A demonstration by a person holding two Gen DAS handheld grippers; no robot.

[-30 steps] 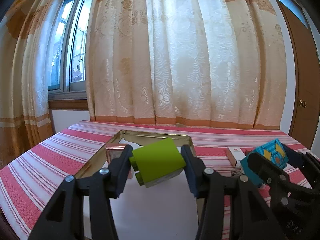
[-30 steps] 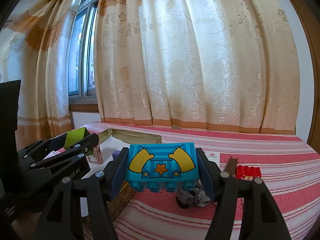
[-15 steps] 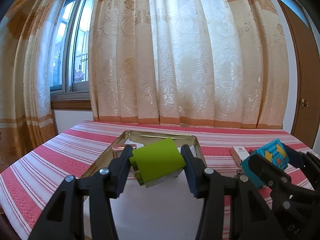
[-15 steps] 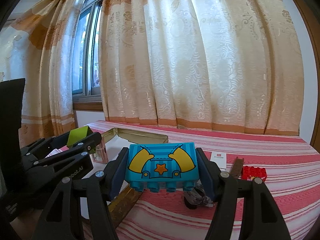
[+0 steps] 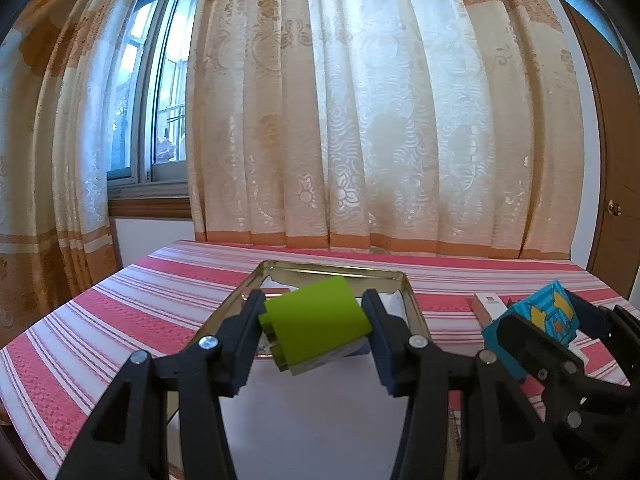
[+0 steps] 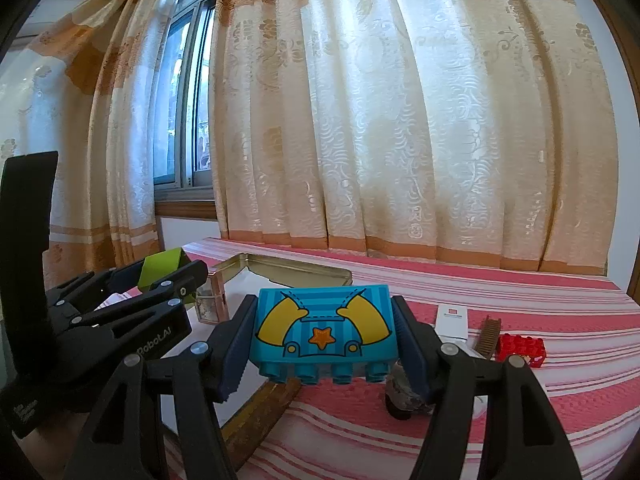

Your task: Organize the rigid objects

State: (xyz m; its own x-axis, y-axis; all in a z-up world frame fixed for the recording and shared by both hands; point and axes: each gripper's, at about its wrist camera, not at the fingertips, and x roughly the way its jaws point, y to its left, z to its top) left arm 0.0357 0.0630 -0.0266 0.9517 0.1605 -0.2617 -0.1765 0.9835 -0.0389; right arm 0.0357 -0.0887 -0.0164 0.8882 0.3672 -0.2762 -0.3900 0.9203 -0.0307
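Bricks are both mid-air over the tin tray (image 5: pixel 412 300): left gripper (image 5: pixel 316 330) clamps the green brick (image 5: pixel 316 320), right gripper (image 6: pixel 324 338) the blue brick (image 6: pixel 324 328), while the red brick (image 6: pixel 520 348) awaits on the cloth.

Both tongs (image 5: pixel 314 324) (image 6: pixel 324 334) clamped (side by side), near-level

Bright daylight comes in through the window (image 5: pixel 160 120) and glows through the thin curtains (image 5: pixel 380 120). Both pictures are sharp. The edges bend round, and the corners are black.
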